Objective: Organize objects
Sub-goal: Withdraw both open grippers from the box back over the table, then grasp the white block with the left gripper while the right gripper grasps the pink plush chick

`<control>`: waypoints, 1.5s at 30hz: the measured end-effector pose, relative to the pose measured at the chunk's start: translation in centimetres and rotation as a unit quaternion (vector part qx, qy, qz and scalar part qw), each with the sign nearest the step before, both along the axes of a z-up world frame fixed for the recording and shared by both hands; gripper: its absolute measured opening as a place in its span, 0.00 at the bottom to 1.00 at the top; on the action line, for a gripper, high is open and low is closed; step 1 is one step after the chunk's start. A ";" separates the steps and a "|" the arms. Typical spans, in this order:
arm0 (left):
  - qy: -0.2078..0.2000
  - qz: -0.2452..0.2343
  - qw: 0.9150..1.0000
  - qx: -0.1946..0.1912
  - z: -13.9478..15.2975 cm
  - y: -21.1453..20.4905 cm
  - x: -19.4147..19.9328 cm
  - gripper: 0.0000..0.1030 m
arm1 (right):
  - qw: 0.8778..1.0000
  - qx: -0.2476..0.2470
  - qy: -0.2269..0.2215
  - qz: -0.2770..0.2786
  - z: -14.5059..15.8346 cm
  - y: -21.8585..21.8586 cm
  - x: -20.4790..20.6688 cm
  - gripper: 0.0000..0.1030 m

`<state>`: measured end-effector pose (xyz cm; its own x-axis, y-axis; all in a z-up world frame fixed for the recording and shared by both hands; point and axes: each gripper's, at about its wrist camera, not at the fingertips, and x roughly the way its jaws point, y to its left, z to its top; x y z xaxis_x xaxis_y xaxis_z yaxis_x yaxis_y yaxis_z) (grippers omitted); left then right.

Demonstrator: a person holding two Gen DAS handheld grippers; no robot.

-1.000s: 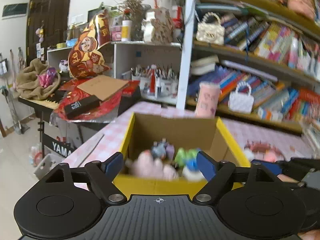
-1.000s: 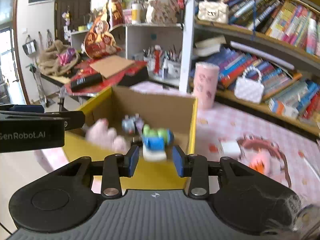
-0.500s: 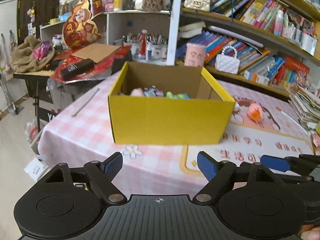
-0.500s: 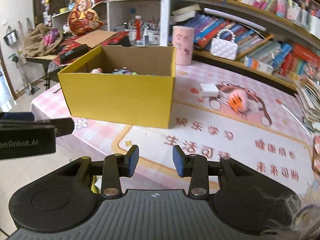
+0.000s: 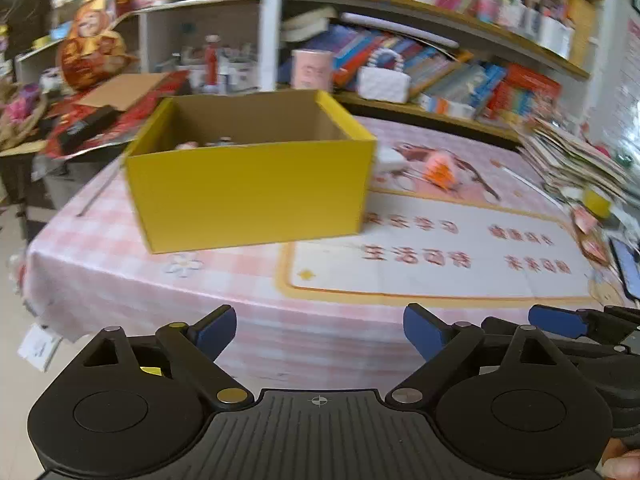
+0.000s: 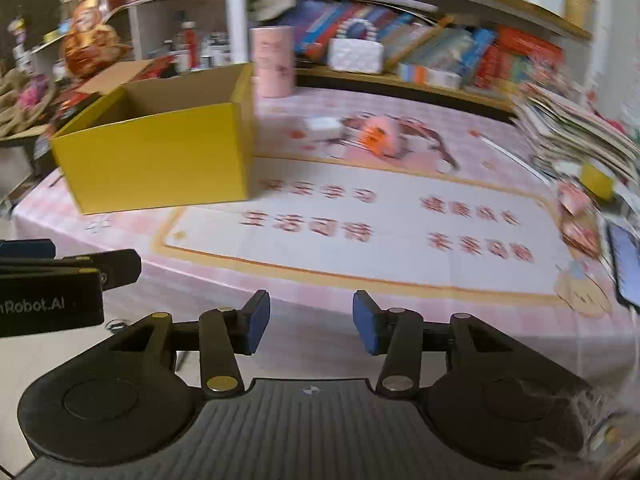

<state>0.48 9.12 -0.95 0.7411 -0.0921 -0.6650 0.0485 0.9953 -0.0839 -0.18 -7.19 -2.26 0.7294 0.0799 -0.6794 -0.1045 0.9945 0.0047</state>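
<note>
- The yellow box (image 5: 248, 196) stands open-topped on the left part of the table (image 5: 100, 248), near its front edge; small toys show just above its near wall in the left wrist view, too blurred to name.
- The table wears a pink checked cloth, and a white mat (image 6: 360, 236) with red characters and an orange border lies just right of the box.
- A white block (image 6: 322, 126) and a pink-orange toy (image 6: 380, 136) lie on the table behind the mat, well apart from both tongs.
- A pink cylinder (image 6: 274, 62) stands behind the box, at the foot of a bookshelf (image 6: 420, 40) crammed with books and a white handbag (image 6: 354, 54).
- A stack of papers (image 5: 576, 160) crowds the table's right end.
- Left tongs (image 5: 320, 332): jaws wide and opening, nothing between them, held off the table's front edge.
- Right tongs (image 6: 311, 326): jaws partly apart and opening, nothing between them, likewise off the front edge.
</note>
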 end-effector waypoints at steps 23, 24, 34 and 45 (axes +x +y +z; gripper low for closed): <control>0.023 -0.097 0.995 0.001 -0.7 -9.6 5.2 0.96 | 0.995 0.000 0.020 -0.100 -0.6 -9.5 2.6 0.56; 0.024 -0.095 0.995 0.001 -0.8 -9.9 5.6 0.96 | 0.995 0.001 0.021 -0.098 -0.6 -9.8 3.0 0.59; 0.031 -0.061 0.998 0.007 -1.2 -12.9 10.4 0.96 | 0.997 0.005 0.034 -0.069 -1.0 -13.1 9.0 0.61; 0.030 -0.003 0.999 0.019 -1.4 -15.6 15.9 0.96 | 0.999 0.020 0.022 -0.021 -1.3 -16.3 16.0 0.64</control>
